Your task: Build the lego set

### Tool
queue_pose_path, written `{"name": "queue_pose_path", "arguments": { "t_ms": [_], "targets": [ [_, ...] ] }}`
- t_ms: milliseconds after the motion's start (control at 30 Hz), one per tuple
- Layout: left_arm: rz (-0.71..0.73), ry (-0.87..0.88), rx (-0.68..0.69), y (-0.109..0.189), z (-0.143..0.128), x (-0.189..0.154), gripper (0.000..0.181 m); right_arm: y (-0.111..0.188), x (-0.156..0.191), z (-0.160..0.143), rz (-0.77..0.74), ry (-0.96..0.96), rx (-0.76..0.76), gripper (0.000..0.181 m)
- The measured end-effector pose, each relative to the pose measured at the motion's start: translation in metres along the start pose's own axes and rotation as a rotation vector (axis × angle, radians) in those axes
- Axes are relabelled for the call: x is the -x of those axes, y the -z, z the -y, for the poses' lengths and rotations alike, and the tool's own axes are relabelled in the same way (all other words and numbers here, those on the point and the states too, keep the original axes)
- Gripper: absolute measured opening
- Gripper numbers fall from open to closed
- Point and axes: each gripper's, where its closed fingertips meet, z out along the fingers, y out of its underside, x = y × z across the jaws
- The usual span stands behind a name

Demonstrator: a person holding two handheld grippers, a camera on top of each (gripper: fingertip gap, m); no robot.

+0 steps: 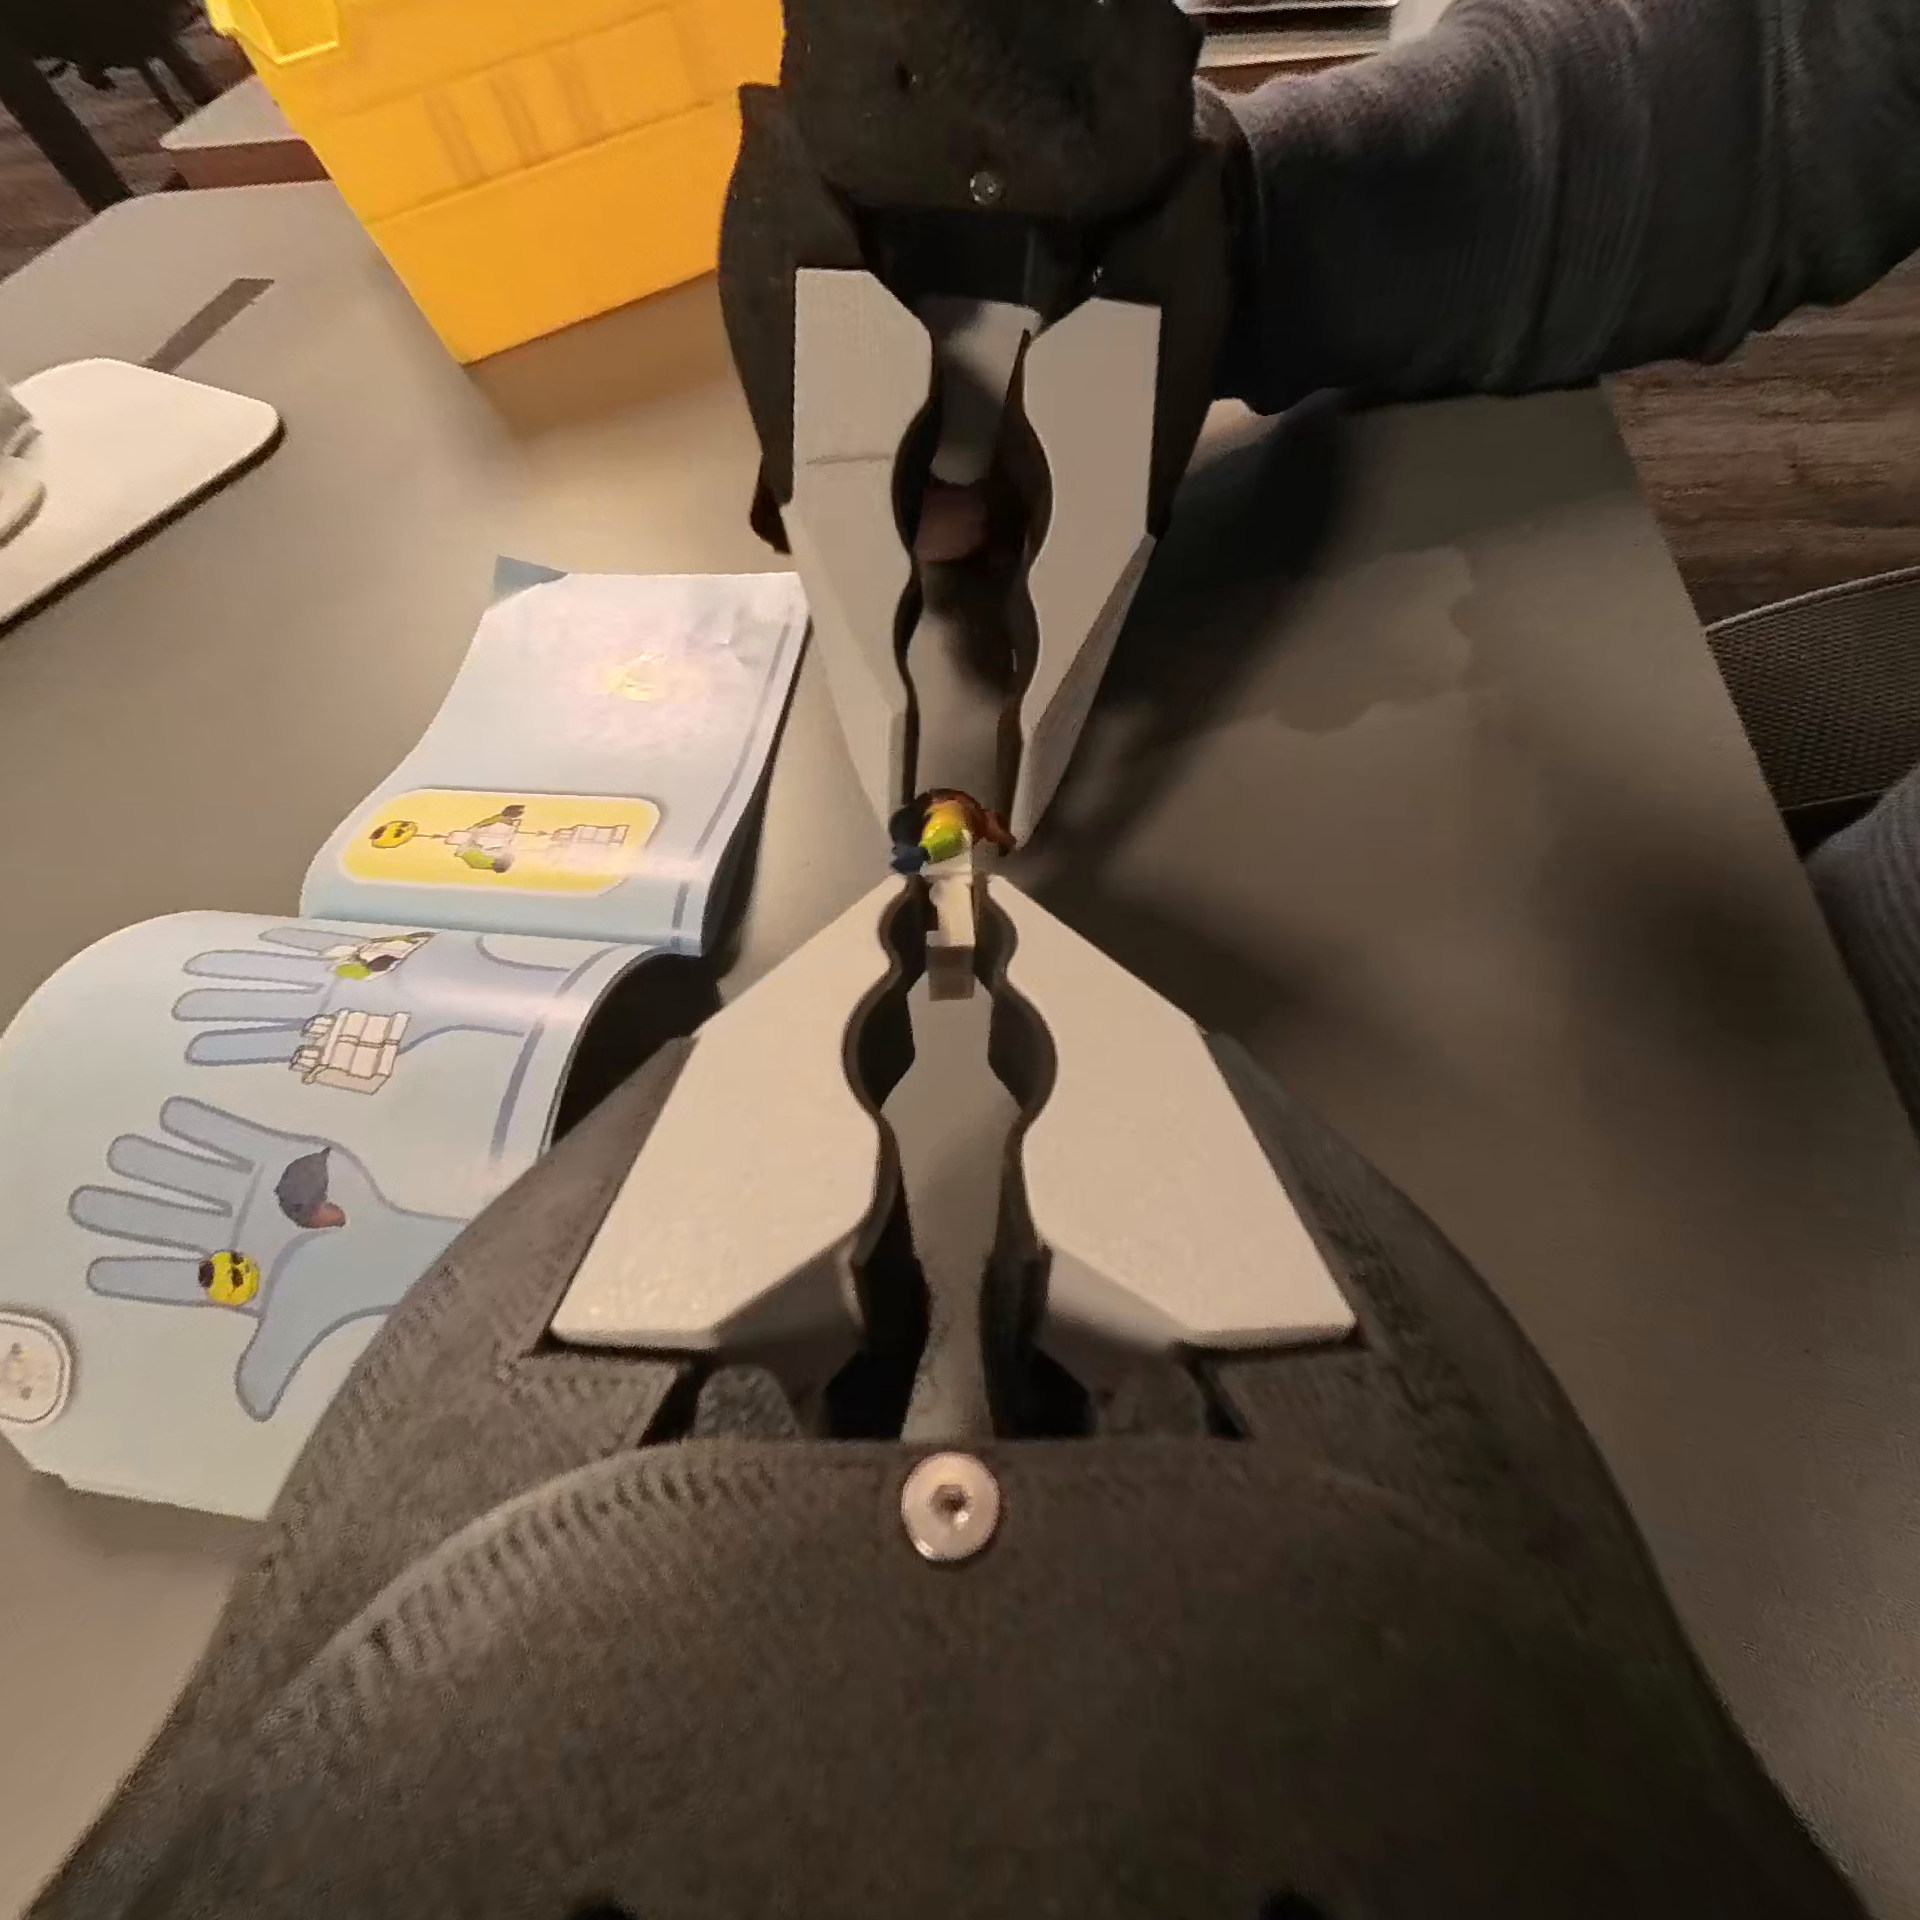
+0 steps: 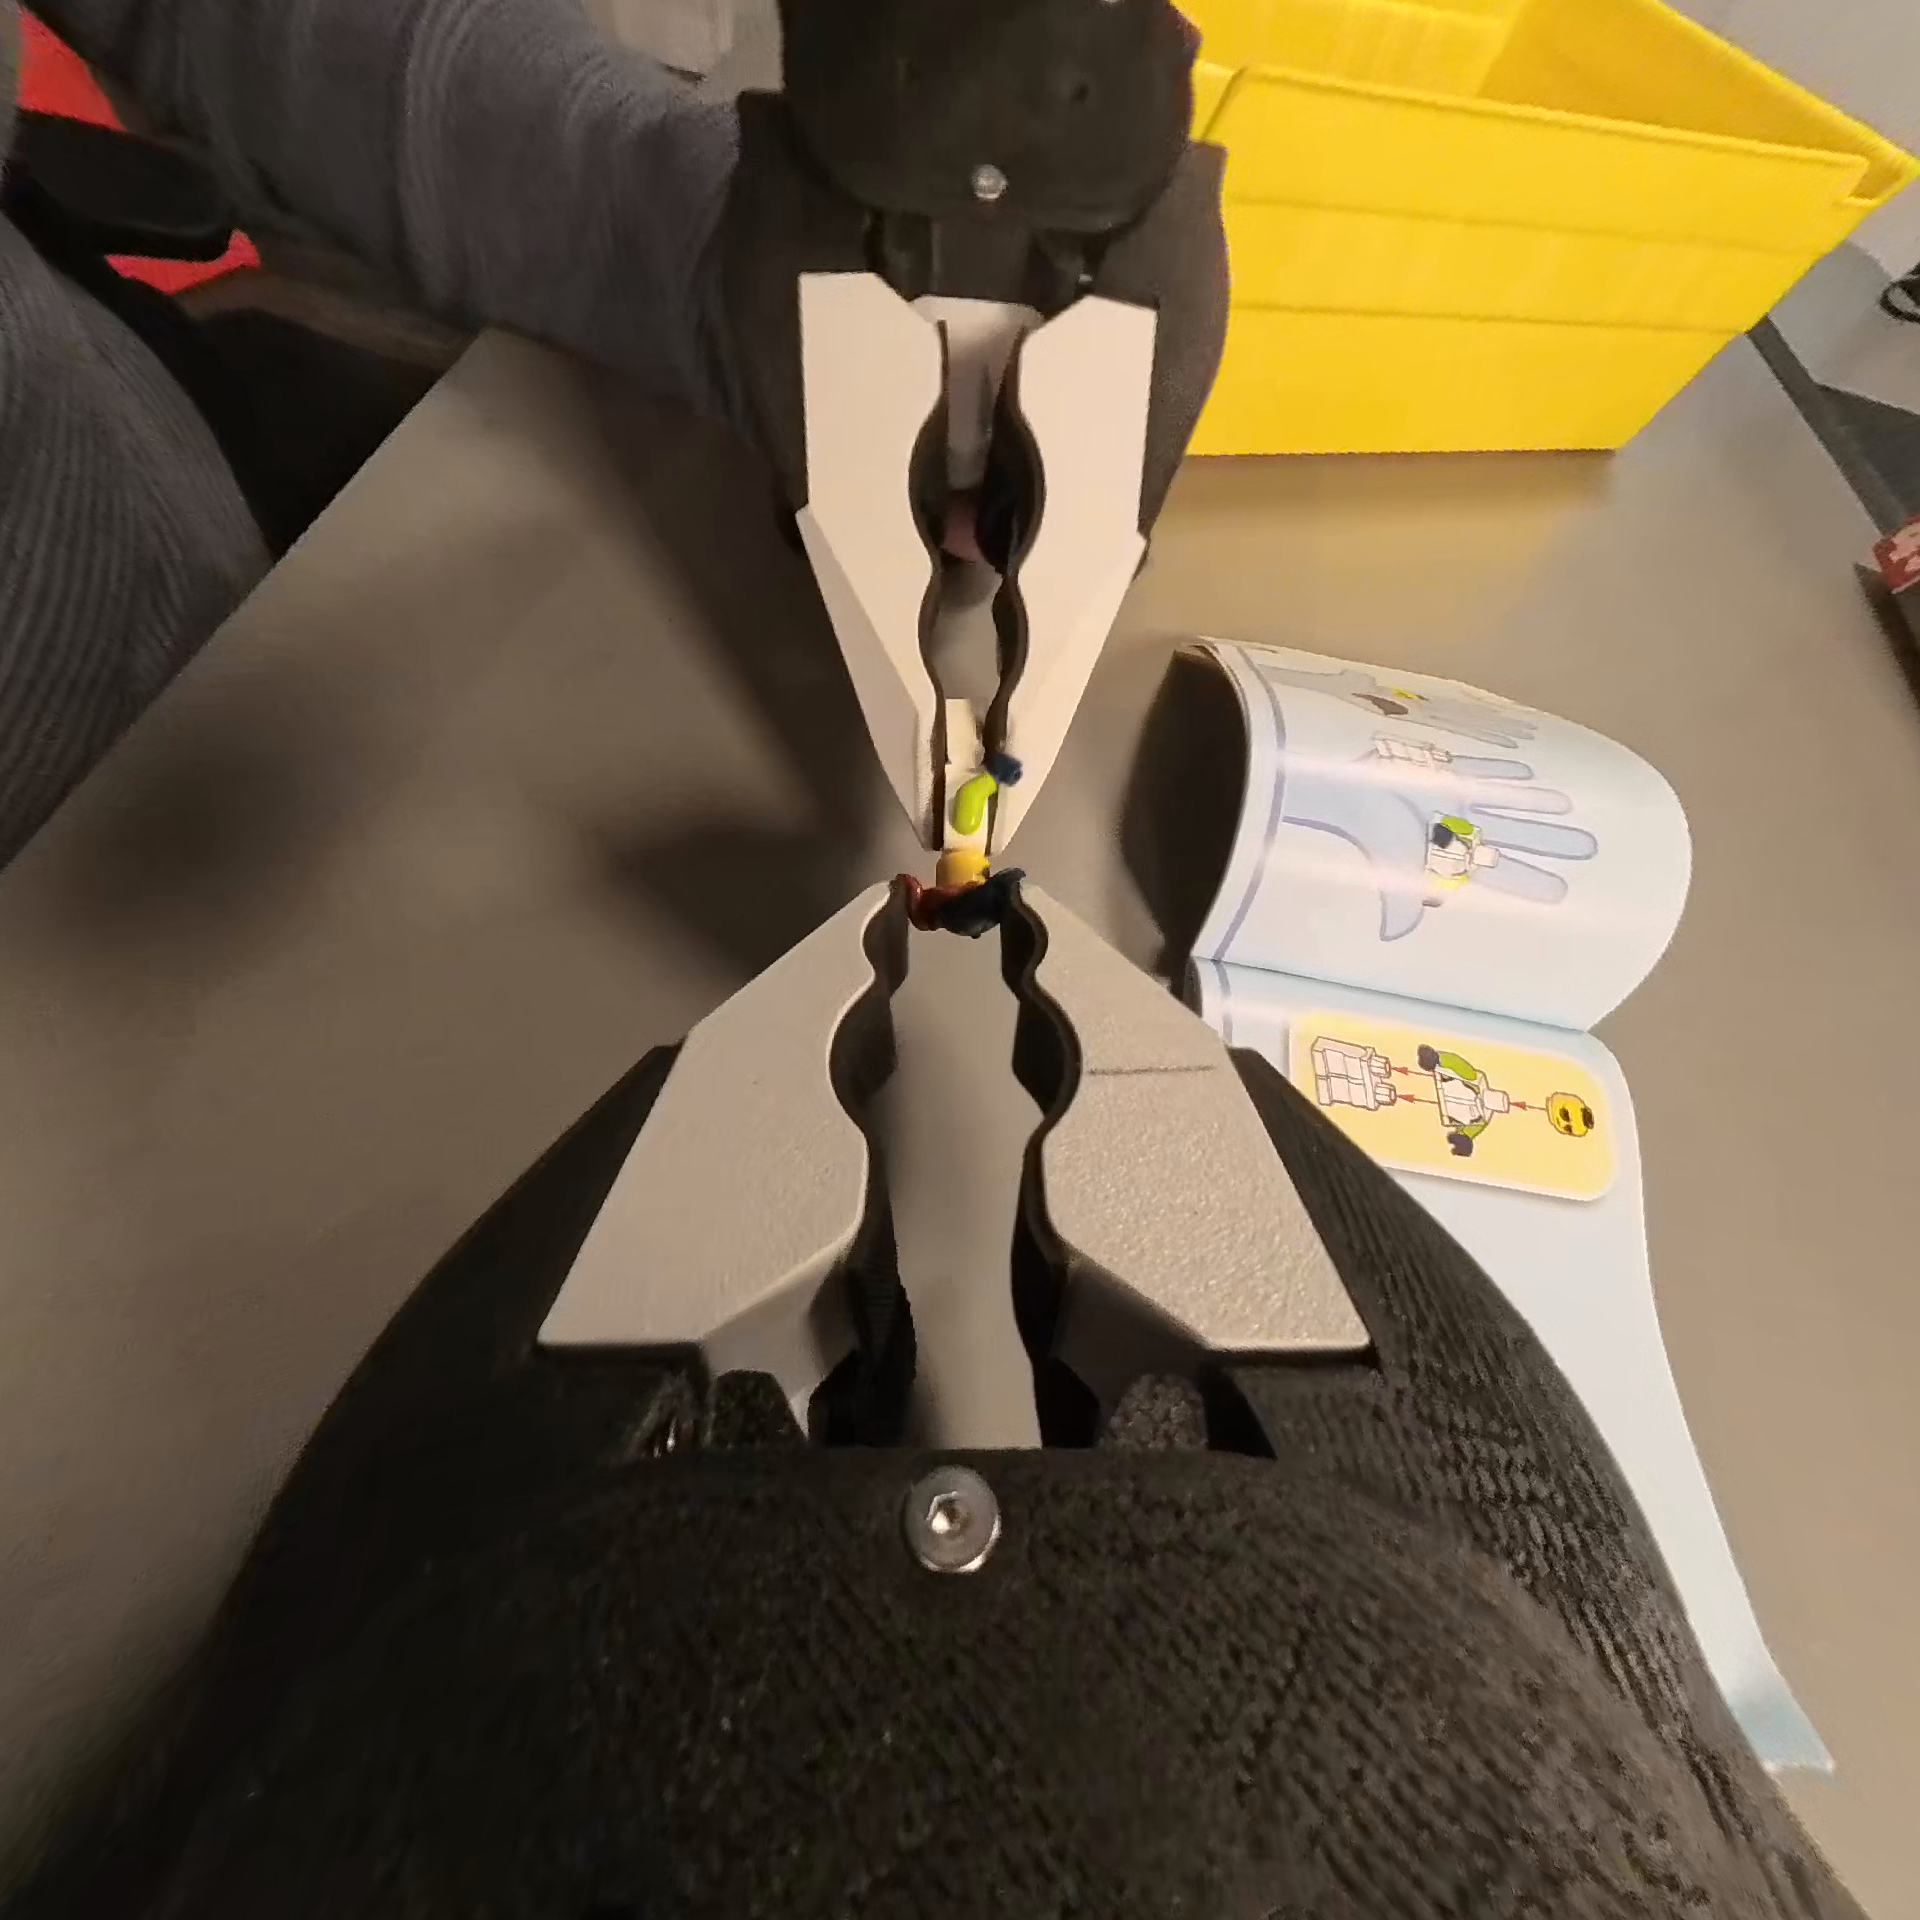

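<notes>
Two grippers meet tip to tip above the table [image 1: 1351, 935]. Nearest, my left gripper [image 1: 940, 914] pinches the white minifigure [image 1: 951, 894] by its legs; beyond, my right gripper [image 2: 961, 914] clamps the dark hairpiece [image 2: 961, 902] at its head. Hair seems nearly seated; the open instruction booklet [image 1: 582, 727] and yellow bin [image 1: 540, 177] suggest plenty remains.

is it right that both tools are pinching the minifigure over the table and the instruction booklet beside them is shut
Not quite: the instruction booklet lies open, pages curled up, as the right wrist view shows. The rest holds: the left tool grips the minifigure by its white legs and the right tool by its head end, above the table.
</notes>
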Motion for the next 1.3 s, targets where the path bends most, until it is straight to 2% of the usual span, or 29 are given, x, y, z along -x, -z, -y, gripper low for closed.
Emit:
{"name": "queue_pose_path", "arguments": {
  "t_ms": [200, 467, 633, 733, 833, 967, 1100, 1300],
  "targets": [
    [-0.025, 0.031, -0.013, 0.001, 0.001, 0.001, 0.005, 0.001, -0.001, 0.002, 0.02, -0.015, -0.019, 0.015],
    [0.102, 0.046, -0.031, 0.004, 0.003, 0.018, 0.005, 0.0, -0.018, 0.004, -0.041, -0.183, -0.037, 0.015],
    [-0.011, 0.067, -0.057, 0.006, 0.006, 0.007, 0.005, 0.001, -0.008, 0.008, -0.011, -0.067, -0.055, 0.015],
    [0.057, 0.032, -0.024, 0.004, 0.002, 0.012, 0.005, -0.001, -0.013, 0.003, -0.04, -0.092, -0.019, 0.015],
    [0.096, 0.021, -0.074, 0.008, 0.007, 0.016, 0.005, 0.001, -0.018, 0.012, -0.066, -0.128, -0.08, 0.016],
    [0.217, -0.117, -0.173, 0.018, 0.021, 0.019, 0.006, 0.008, -0.021, 0.028, -0.154, -0.012, -0.183, 0.016],
    [0.307, -0.288, -0.143, 0.018, 0.021, 0.018, 0.005, 0.008, -0.02, 0.027, -0.235, 0.164, -0.132, 0.016],
    [0.298, -0.344, -0.073, 0.015, 0.011, 0.015, 0.006, 0.004, -0.016, 0.019, -0.262, 0.268, -0.06, 0.015]
  ]
}}
